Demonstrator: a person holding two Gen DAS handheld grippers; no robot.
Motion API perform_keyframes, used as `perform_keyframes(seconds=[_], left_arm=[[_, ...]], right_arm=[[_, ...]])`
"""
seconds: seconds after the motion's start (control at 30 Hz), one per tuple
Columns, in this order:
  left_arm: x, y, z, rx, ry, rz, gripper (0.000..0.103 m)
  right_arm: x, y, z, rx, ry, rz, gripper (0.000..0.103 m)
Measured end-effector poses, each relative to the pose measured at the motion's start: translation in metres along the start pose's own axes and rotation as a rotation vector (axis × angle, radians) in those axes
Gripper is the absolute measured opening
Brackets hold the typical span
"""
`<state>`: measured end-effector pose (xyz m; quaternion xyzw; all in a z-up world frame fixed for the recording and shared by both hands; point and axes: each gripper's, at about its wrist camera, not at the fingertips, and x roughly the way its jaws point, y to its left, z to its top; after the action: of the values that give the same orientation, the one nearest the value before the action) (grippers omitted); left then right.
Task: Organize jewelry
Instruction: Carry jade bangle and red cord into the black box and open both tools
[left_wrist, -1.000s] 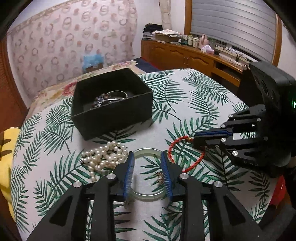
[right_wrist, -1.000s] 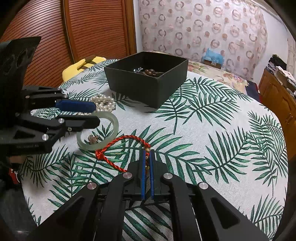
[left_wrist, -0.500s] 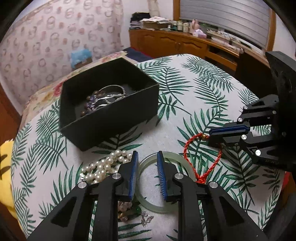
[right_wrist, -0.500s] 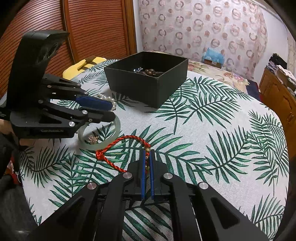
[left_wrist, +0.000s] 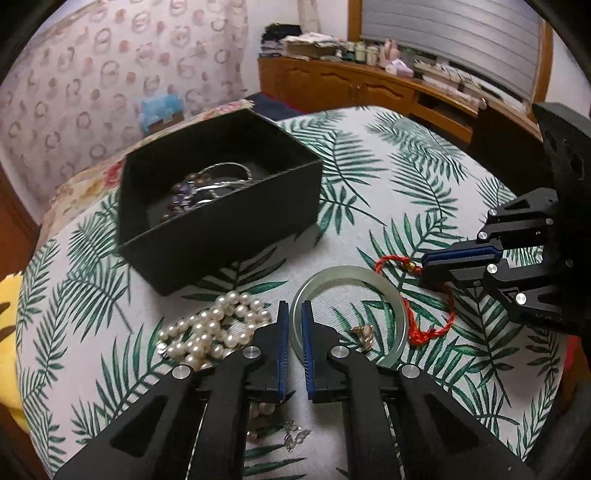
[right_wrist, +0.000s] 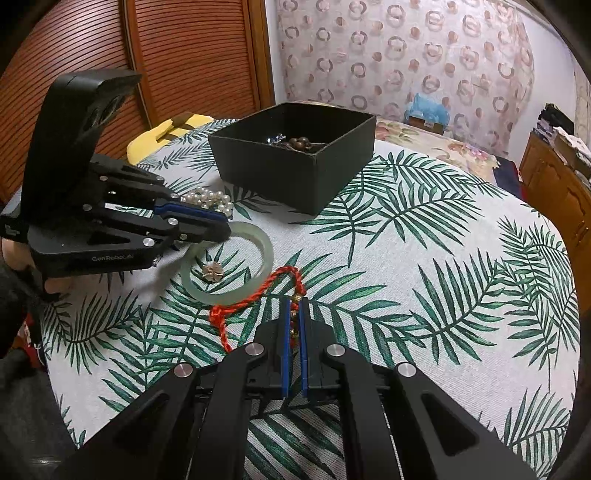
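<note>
Both fingers narrowed | left gripper (left_wrist: 294, 314) pinching jade bangle (left_wrist: 384, 291) rim | right gripper (right_wrist: 294, 308) pinching red cord bracelet (right_wrist: 258, 301)

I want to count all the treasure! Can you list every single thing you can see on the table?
Box: one, black, back of the table, beads and bangles inside.
Pearl necklace: one, white, heaped in front of the box.
Jade bangle: one, pale green, flat mid-table.
Flower charm: one, gold, inside the bangle.
Red cord bracelet: one, red, beside the bangle.
Tablecloth: one, white with green leaves.
Left gripper: black, closed on the bangle's rim.
Right gripper: black, pinching the red cord.
</note>
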<state>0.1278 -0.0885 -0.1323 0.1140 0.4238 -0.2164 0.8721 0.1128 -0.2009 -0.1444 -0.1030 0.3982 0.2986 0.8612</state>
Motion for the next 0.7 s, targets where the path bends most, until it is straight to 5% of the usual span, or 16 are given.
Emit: perform_keyframes(seconds=[0.6,0.7], left_arm=[[-0.065,0.020,0.006,-0.123,-0.211,0.074,0.006],[-0.069,0.022,0.004,-0.131,-0.219,0.082,0.006]], right_arm=[[-0.012,0.006,0.018,-0.032,-0.027,-0.047,0.001],[-0.007,0.005,0.014,-0.022,-0.012,-0.074,0.015]])
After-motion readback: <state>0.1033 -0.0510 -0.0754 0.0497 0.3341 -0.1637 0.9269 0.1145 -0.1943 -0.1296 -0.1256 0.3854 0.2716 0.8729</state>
